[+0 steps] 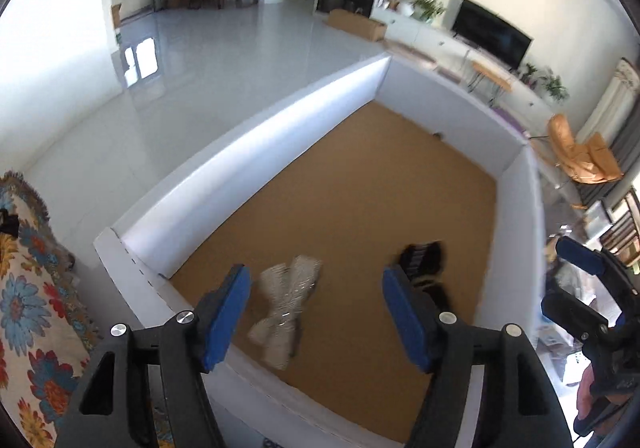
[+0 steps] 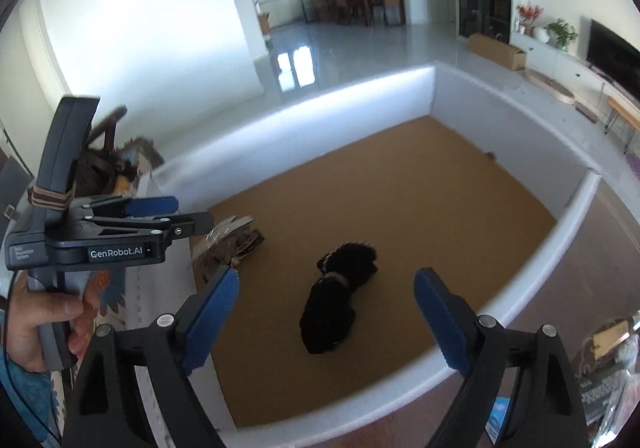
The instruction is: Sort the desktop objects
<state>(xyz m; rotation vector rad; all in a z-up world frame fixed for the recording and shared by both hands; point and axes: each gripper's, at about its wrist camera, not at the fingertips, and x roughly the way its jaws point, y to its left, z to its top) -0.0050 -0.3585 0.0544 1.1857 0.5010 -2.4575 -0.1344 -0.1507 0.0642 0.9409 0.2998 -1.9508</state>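
My left fingers (image 1: 316, 312) and right fingers (image 2: 326, 316) stand apart, gripping nothing. Below them in the white-walled box (image 2: 320, 115) lie a pale bundle (image 1: 286, 308) and a black bundle (image 2: 334, 312), both probably soft and light; I'd pinch each at its cinched waist.

Two bundles (image 1: 288, 308) (image 2: 336, 304) lie apart in the box (image 1: 248, 151).

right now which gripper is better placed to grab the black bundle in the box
Right. The right gripper is open with the black bundle lying between its fingers in its own view. The left gripper, also open, frames the pale bundle instead.
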